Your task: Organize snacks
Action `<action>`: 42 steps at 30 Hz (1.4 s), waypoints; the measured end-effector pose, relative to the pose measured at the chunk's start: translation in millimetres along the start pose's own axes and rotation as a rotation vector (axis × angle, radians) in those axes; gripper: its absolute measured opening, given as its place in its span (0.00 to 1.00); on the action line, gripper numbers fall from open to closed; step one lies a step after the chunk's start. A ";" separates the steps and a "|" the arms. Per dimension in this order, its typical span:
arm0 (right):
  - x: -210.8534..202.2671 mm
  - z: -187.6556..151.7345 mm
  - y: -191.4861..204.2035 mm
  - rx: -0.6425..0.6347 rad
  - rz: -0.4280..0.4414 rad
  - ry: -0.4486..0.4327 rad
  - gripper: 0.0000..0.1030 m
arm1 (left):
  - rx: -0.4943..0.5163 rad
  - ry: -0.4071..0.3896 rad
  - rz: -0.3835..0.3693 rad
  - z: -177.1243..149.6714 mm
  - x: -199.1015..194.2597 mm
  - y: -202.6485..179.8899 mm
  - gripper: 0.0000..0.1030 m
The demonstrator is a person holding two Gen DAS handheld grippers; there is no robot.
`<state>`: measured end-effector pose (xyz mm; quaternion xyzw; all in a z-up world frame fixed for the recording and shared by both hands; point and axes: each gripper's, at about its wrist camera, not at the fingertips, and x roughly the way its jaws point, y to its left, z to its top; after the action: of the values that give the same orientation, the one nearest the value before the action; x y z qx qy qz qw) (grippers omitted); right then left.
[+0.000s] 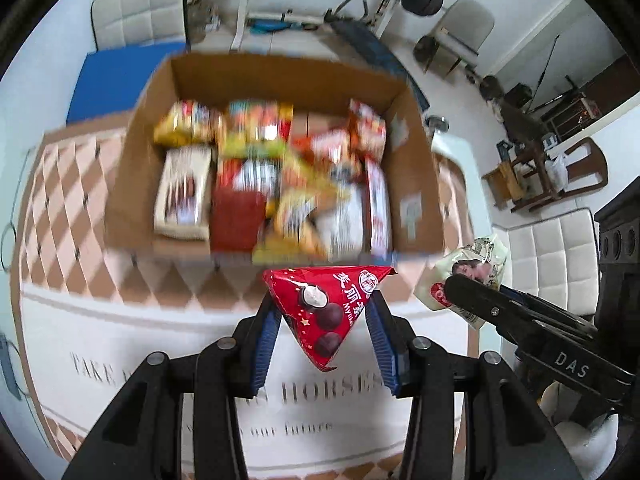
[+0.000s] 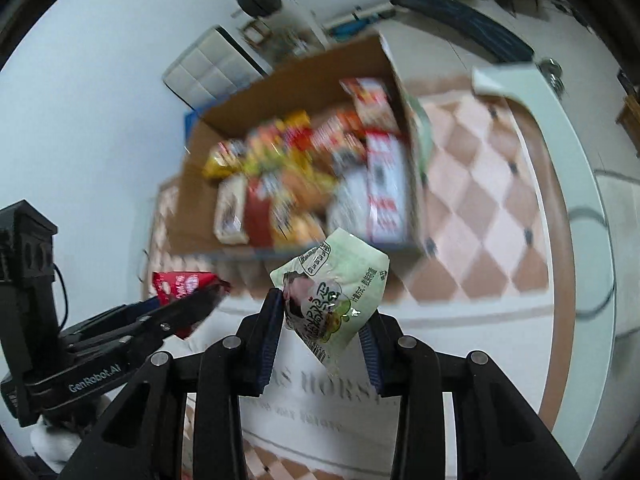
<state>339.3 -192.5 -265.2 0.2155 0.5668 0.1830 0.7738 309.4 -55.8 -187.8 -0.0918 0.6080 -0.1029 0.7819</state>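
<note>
My left gripper (image 1: 322, 316) is shut on a red triangular chocolate snack pack (image 1: 328, 308), held above the table in front of a cardboard box (image 1: 132, 160). My right gripper (image 2: 326, 316) is shut on a pale green snack packet (image 2: 336, 300), also held in front of the box (image 2: 192, 200). The box is packed with several colourful snack boxes and bags (image 1: 272, 176). The green packet (image 1: 472, 268) and right gripper show at the right of the left wrist view. The red pack (image 2: 180, 284) and left gripper show at the left of the right wrist view.
The box stands on a table with a pink and brown diamond-pattern cloth (image 1: 72, 184) with printed lettering near me. A blue mat (image 1: 116, 80), white padded chairs (image 1: 136, 16), a weight bench (image 1: 360, 32) and wooden furniture (image 1: 532, 168) lie beyond the table.
</note>
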 end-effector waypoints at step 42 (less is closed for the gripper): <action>116.3 164.2 -4.0 -0.093 -0.353 0.176 0.93 | 0.023 0.072 0.122 163.3 93.9 39.1 0.99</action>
<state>530.1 -155.2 -316.8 0.0601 0.6522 0.0886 0.7505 492.1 -40.7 -245.9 -0.0418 0.6388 -0.0653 0.7655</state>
